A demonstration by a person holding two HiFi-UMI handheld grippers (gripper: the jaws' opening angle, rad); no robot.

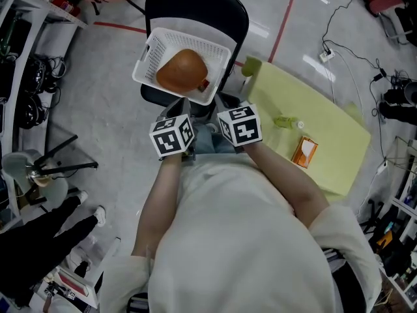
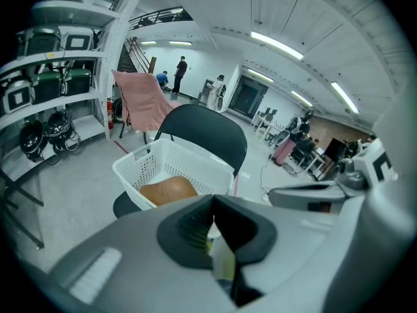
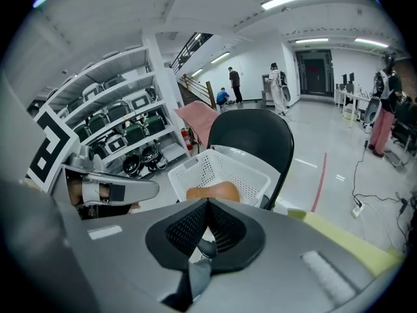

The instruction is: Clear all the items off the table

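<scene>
- Left gripper (image 2: 212, 207): jaws closed, dark pads meeting at the tips. A pale strip shows in the slit below the pads; what it is cannot be made out.
- Right gripper (image 3: 207, 204): jaws closed, pads together. A grey-blue shape and a dark rounded part show in the slit beneath; neither can be identified.
- In the head view the two marker cubes, left (image 1: 172, 135) and right (image 1: 240, 124), sit side by side and near each other, in front of the person's white-shirted torso. Both grippers point toward the basket.
- Basket (image 1: 151, 52): white, perforated, resting tilted on the seat of a black chair (image 1: 195, 5). It holds one brown rounded item (image 1: 182, 70).
- Table (image 1: 332, 135): yellow-green top, to the right of the chair and the grippers.
- Items on the table: a small bottle (image 1: 287, 122) lying near the middle, an orange box (image 1: 304, 152) just beside it toward the near edge, and a pale green object (image 1: 251, 66) at the far corner next to the chair.
- Neither gripper touches any of these three items.
</scene>
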